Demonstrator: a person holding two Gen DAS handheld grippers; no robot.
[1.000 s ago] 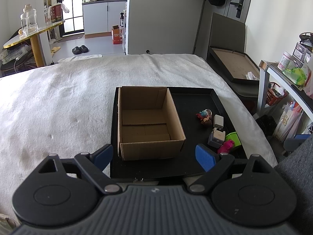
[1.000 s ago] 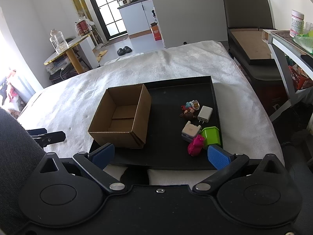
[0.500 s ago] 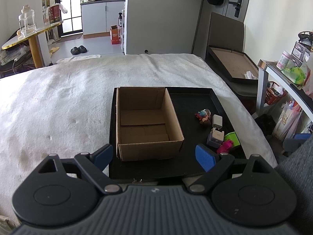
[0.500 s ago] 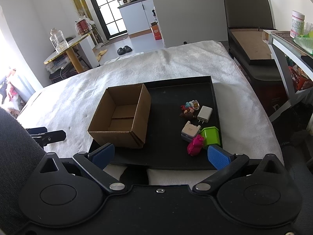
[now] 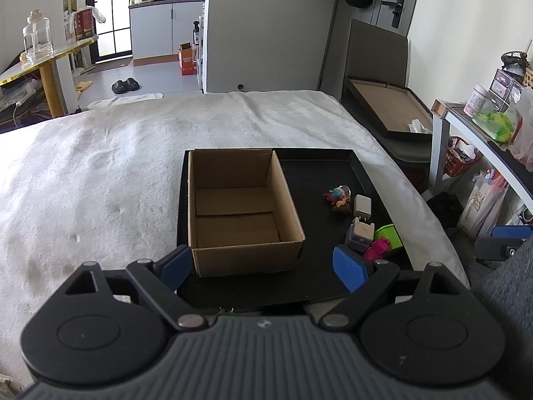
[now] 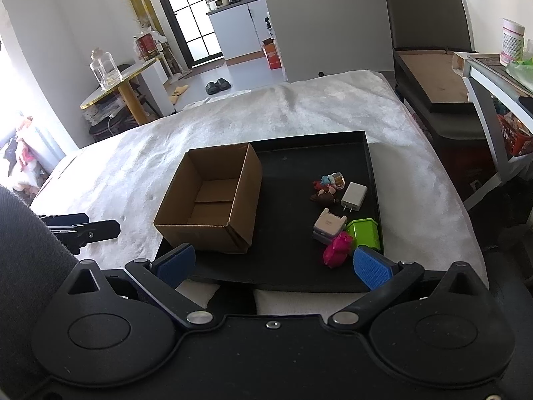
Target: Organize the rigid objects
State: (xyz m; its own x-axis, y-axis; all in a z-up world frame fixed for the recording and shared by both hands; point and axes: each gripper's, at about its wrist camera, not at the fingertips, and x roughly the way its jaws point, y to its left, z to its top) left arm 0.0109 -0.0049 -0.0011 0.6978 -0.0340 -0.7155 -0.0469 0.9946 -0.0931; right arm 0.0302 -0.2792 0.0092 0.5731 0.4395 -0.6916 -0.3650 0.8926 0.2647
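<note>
No text, label or number reads clearly in either view. The red canister [image 6: 146, 45] on the round side table carries printing, and so do the orange carton [image 5: 187, 60] on the floor by the cabinets and the pink-lidded jar [image 6: 512, 42] on the shelf, but all of it is too small and blurred to make out.

left wrist: tray [image 5: 361, 175] viewed from near edge, box [image 5: 240, 211] ahead | right wrist: angled from the right | shared: tray, box [image 6: 213, 200]
</note>
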